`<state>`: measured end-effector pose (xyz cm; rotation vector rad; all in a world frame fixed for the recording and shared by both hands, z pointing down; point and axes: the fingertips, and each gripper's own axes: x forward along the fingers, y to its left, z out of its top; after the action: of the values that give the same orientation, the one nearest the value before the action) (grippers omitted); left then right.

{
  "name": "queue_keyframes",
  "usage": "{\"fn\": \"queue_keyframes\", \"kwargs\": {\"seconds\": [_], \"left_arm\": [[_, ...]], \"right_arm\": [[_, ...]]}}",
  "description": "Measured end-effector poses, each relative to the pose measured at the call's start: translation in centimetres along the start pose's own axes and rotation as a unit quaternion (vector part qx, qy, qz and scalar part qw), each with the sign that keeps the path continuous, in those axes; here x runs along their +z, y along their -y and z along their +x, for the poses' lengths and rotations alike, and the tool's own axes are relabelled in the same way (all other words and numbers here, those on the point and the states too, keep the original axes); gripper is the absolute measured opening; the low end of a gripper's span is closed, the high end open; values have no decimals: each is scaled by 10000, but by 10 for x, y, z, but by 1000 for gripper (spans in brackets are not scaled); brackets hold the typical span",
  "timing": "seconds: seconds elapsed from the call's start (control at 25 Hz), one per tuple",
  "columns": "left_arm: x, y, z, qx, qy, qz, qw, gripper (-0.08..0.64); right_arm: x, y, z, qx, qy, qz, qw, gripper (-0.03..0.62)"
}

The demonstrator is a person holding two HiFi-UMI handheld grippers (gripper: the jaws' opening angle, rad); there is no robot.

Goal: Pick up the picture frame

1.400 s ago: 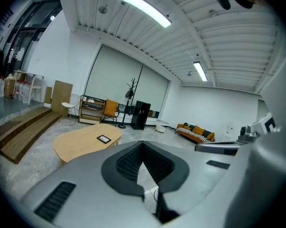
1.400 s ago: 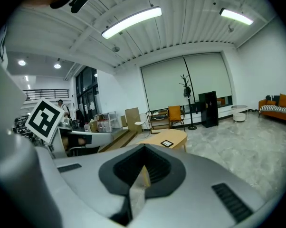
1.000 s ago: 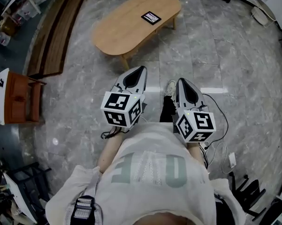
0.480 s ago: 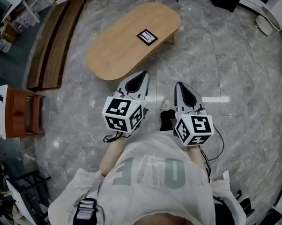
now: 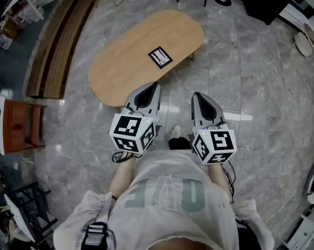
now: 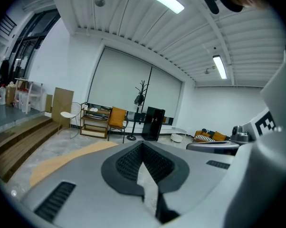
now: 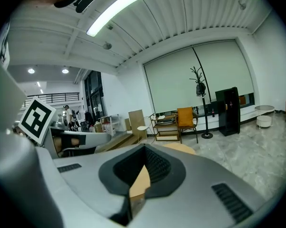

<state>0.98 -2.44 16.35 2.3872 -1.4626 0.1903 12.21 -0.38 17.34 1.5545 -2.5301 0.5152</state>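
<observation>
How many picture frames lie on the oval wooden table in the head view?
1. The picture frame lies flat on the wooden table, in its right half. The left tool covers a bit of the table's near edge, so something small there could be hidden.

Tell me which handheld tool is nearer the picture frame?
The left gripper: its tip overlaps the wooden table's edge below the picture frame, while the right gripper hangs over the floor.

One picture frame (image 5: 160, 57), one oval table (image 5: 120, 66), two claws: left claw (image 5: 156, 84), right claw (image 5: 194, 95)
</observation>
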Motion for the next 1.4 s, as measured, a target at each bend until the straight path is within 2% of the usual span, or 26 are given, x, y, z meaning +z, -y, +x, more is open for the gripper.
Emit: {"fn": "queue_keyframes", "kwargs": {"seconds": [0.16,0.32,0.48,0.6,0.76,0.88,0.96,1.12,1.28,1.4], "left_arm": [[8,-9,29,117,-79,47,9999,9],[13,-11,49,80,-143,56,9999,9],[5,-27,56,70,-226,-49,9997,9],[15,-41,67,-25,-147,-40,9999,9],[32,-50,86,-244,-139,153,9995,9],[45,-58,99,-266,-107,350,9990,9],[53,-64,105,-264,-61,415,9988,9],[57,-73,106,-350,9,309,9989,9],[67,-80,106,-259,255,234,9991,9],[74,-79,106,-336,347,394,9981,9]], "right_arm": [[10,21,35,169,-119,-8,9998,6],[17,38,61,278,-174,-42,9995,6],[14,27,81,349,-254,-51,9991,5],[22,17,97,354,-202,-173,9990,5],[39,11,116,321,-26,-205,9993,6],[48,7,130,352,40,-281,9990,5],[51,4,140,380,62,-318,9988,5],[54,-4,148,431,155,-334,9984,5],[57,-1,154,410,212,-241,9986,6],[58,-2,157,384,216,-211,9988,6]]}}
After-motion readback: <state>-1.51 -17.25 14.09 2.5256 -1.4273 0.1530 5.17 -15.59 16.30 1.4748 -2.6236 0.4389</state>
